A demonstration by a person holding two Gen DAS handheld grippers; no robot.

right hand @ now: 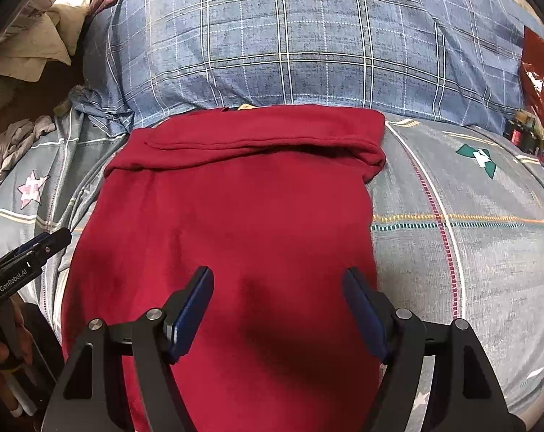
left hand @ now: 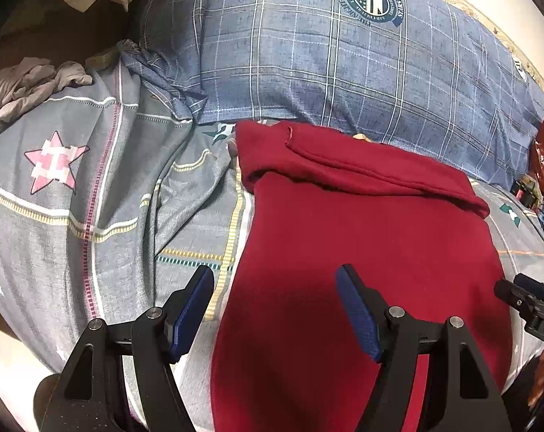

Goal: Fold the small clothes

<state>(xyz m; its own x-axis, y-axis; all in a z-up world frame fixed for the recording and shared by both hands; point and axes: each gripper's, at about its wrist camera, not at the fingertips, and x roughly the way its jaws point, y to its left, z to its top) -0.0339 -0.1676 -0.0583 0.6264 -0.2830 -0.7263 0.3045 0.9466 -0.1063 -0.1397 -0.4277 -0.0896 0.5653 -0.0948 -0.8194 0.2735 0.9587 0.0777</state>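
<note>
A dark red garment (left hand: 362, 237) lies flat on the grey patterned bedsheet (left hand: 73, 198), with its far end folded back toward me in a thick band. My left gripper (left hand: 275, 277) hovers open over the garment's near left edge, one finger above the sheet and the other above the red cloth. In the right wrist view the same red garment (right hand: 235, 216) fills the middle, and my right gripper (right hand: 279, 279) stands open above its near right part. Nothing sits between either pair of fingers. Each gripper shows at the edge of the other's view.
A blue checked pillow (left hand: 326, 64) lies just behind the garment. A crumpled grey cloth (left hand: 23, 86) sits at the far left of the sheet. Red packaging and small items (left hand: 542, 158) lie at the right. Beige cloth (right hand: 34, 50) is piled at the far left.
</note>
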